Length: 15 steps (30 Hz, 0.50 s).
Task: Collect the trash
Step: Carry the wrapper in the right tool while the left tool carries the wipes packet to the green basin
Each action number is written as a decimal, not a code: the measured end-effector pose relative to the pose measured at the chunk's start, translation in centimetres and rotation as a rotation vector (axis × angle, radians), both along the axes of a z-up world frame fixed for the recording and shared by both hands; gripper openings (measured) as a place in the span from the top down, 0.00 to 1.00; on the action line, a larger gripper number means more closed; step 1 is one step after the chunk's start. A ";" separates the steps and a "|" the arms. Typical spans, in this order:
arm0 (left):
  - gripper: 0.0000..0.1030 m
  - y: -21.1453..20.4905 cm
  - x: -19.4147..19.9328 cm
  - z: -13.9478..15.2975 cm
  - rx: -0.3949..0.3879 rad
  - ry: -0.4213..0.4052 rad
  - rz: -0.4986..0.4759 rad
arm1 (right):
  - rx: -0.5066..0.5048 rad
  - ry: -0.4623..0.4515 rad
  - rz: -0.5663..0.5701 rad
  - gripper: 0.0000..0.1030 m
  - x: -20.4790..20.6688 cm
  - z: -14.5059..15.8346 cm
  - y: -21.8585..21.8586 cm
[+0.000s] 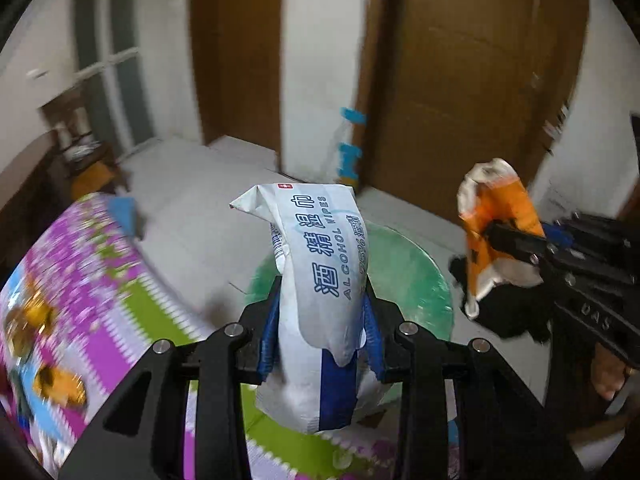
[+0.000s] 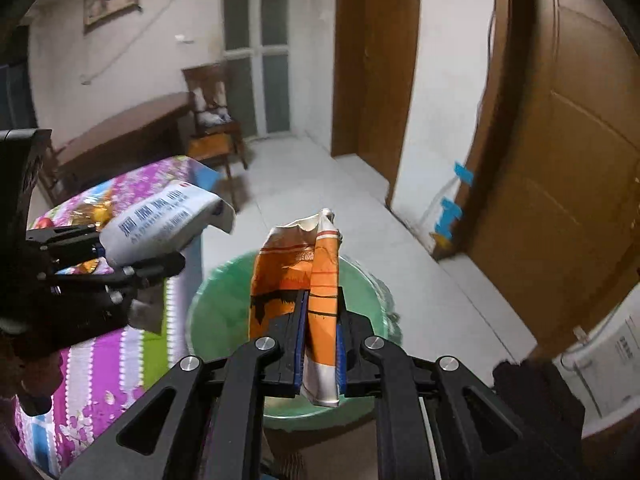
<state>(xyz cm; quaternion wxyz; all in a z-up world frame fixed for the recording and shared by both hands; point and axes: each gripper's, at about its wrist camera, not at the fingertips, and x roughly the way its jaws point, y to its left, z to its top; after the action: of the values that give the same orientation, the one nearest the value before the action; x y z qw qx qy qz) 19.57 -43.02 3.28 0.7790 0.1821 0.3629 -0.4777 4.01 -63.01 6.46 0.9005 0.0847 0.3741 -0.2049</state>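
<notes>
A white alcohol wipes packet (image 1: 320, 280) is clamped between the blue pads of the left gripper (image 1: 320, 332), above the green-lined trash bin (image 1: 416, 264). An orange crumpled carton (image 2: 304, 280) is pinched in the right gripper (image 2: 320, 340), also over the bin, right of the floral-clothed table (image 2: 112, 360).

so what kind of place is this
Probably a room in a home: brown wooden doors, a dark wooden chair by the wall, and a floral-clothed table beside a green-lined bin.
</notes>
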 end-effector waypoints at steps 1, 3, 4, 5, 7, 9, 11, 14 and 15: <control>0.67 -0.6 0.2 -0.4 0.014 0.005 -0.017 | 0.014 0.017 -0.006 0.88 0.3 -0.4 -0.7; 0.67 -1.8 0.7 -1.4 0.040 0.016 -0.037 | 0.047 0.059 -0.018 0.88 1.2 -1.5 -2.1; 0.67 -2.4 0.9 -2.0 0.056 0.030 -0.046 | 0.067 0.078 -0.021 0.88 1.7 -2.1 -2.4; 0.67 -2.8 1.1 -2.5 0.071 0.036 -0.050 | 0.087 0.095 -0.025 0.88 2.1 -2.6 -2.8; 0.67 -3.6 1.4 -3.5 0.101 0.029 -0.052 | 0.107 0.132 -0.036 0.88 2.8 -4.0 -3.7; 0.67 -3.8 1.4 -4.4 0.120 0.033 -0.045 | 0.123 0.152 -0.041 0.88 3.3 -5.1 -3.3; 0.67 -3.9 1.4 -4.8 0.130 0.036 -0.036 | 0.136 0.158 -0.041 0.88 3.8 -6.0 -3.1; 0.61 -4.3 1.7 -5.3 0.139 0.048 -0.007 | 0.151 0.164 -0.040 0.87 4.7 -6.8 -3.3; 0.47 -4.3 2.0 -5.4 0.146 0.048 0.018 | 0.150 0.172 -0.039 0.87 5.2 -7.1 -3.3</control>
<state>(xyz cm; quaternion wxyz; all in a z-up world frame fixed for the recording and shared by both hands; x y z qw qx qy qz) 21.53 -47.35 -2.17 0.7590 0.2237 0.4170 -0.4472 9.22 -66.35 -0.67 0.8519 0.1413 0.4627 -0.2005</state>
